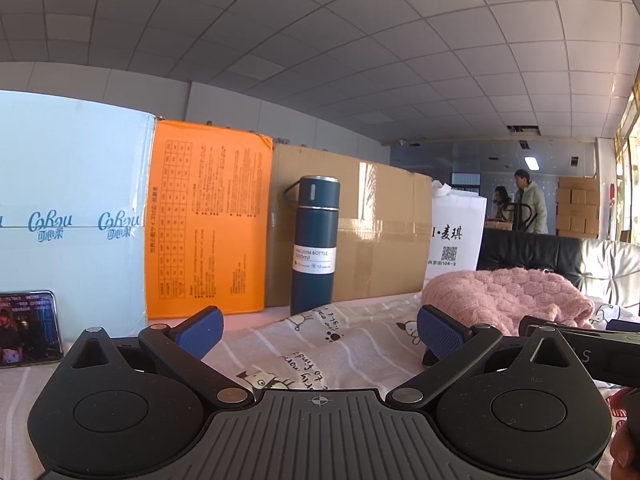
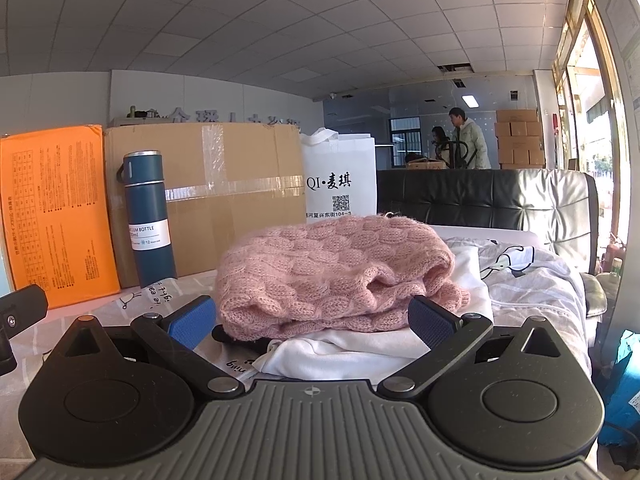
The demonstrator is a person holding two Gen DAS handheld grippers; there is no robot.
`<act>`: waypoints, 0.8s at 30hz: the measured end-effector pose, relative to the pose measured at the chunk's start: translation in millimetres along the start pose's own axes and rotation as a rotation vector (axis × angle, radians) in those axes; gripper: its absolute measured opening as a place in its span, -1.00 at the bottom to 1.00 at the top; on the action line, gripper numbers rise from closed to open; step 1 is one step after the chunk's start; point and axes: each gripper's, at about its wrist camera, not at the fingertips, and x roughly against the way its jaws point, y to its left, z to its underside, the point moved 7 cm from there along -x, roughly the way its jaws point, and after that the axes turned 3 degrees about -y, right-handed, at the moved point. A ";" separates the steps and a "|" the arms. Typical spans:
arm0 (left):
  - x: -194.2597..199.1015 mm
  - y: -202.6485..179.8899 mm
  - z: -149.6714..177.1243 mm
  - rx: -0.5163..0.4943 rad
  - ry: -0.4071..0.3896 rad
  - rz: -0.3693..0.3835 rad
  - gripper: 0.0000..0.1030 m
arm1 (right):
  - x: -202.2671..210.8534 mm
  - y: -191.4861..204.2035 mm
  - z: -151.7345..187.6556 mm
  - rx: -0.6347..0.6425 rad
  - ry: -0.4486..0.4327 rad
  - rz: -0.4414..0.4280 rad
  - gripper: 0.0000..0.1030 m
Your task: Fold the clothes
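Note:
A folded pink knit sweater (image 2: 336, 272) lies on top of a folded white garment (image 2: 360, 354), with a dark item (image 2: 240, 340) partly under them, on a bed with a cartoon-print sheet (image 2: 532, 280). My right gripper (image 2: 312, 322) is open and empty, its blue pads just in front of the stack. My left gripper (image 1: 318, 334) is open and empty above the sheet (image 1: 320, 348). In the left wrist view the pink sweater (image 1: 508, 296) lies to the right, beyond the right pad.
A blue vacuum bottle (image 1: 314, 244) stands against a taped cardboard box (image 1: 380, 236). An orange box (image 1: 208, 224) and a pale blue box (image 1: 72, 200) stand to the left. A phone (image 1: 28, 328) leans at far left. A white bag (image 2: 340, 172) and black headboard (image 2: 500, 196) are behind.

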 end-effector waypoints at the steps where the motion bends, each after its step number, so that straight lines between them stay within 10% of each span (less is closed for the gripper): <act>1: 0.1 -0.1 0.0 0.000 0.000 0.000 1.00 | -0.1 -0.1 0.0 0.000 0.001 0.000 1.00; 24: -0.3 1.2 -0.5 0.002 0.001 -0.002 1.00 | -1.7 -2.1 0.4 -0.008 0.008 0.002 1.00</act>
